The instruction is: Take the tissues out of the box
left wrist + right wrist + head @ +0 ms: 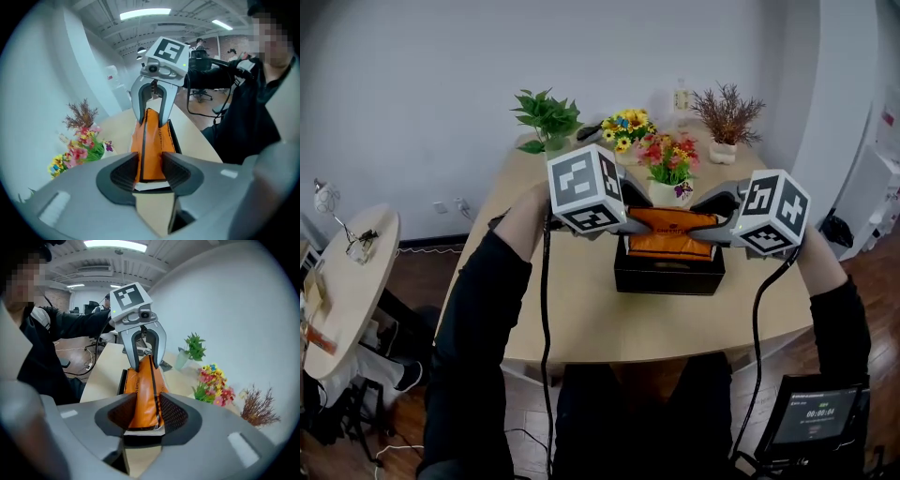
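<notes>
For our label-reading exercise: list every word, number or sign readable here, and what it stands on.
None reads clearly.
Dark print on the orange tissue pack: blurred.
Small mark on the black box: too small.
Timer-like digits on the screen: too small.
Patterns on the marker cubes: squares, no letters.

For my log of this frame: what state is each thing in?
pack: gripped at both ends, partly out of the box
box: open on top, upright on the table
left gripper: shut on pack
right gripper: shut on pack
</notes>
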Tool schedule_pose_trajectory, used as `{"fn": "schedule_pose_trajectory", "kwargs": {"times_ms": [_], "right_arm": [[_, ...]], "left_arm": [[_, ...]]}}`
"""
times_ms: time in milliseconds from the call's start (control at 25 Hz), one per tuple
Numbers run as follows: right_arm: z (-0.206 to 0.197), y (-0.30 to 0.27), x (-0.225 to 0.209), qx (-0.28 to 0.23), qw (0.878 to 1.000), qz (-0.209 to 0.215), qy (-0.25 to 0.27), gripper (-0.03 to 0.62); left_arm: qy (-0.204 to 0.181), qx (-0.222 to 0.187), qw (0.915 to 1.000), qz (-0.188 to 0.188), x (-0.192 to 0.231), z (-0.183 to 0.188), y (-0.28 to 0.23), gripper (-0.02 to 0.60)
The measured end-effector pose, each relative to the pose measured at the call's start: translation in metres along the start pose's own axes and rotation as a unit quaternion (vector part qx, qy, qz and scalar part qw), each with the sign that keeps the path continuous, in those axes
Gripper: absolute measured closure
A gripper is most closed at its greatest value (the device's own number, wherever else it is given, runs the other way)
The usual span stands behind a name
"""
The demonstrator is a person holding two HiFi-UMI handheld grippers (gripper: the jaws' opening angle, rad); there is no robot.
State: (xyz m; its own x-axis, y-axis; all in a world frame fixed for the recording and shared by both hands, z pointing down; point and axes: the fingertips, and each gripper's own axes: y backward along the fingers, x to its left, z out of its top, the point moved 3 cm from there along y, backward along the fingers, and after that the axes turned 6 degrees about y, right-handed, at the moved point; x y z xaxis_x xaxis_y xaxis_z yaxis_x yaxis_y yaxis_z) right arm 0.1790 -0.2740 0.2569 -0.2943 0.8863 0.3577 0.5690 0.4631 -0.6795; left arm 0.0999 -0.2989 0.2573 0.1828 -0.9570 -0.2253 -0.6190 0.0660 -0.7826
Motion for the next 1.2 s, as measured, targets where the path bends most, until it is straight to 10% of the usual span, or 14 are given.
{"fn": "schedule_pose_trajectory", "kwargs": {"times_ms": [280, 480, 1000, 1200], "right_arm": [[0.092, 0.033, 0.028, -0.075, 0.993, -0.038, 0.08, 0.437], [0.155, -0.014, 0.057, -0.104, 0.988, 0.021, 0.109, 0.437], [0.144, -0.174, 0.117, 0.052, 0.973, 0.218, 0.055, 0.43], [0.139, -0.182, 0.1, 0.047, 0.982, 0.156, 0.094, 0.39]], "left_arm": [[-0.046, 0.031, 0.9958, 0.072, -0.041, 0.011, 0.102, 0.439], [0.006, 0.073, 0.992, 0.103, -0.073, -0.048, 0.154, 0.439], [0.197, 0.059, 0.9766, -0.064, -0.106, -0.212, 0.095, 0.436], [0.171, 0.03, 0.9847, 0.009, -0.085, -0.217, 0.093, 0.414]]}}
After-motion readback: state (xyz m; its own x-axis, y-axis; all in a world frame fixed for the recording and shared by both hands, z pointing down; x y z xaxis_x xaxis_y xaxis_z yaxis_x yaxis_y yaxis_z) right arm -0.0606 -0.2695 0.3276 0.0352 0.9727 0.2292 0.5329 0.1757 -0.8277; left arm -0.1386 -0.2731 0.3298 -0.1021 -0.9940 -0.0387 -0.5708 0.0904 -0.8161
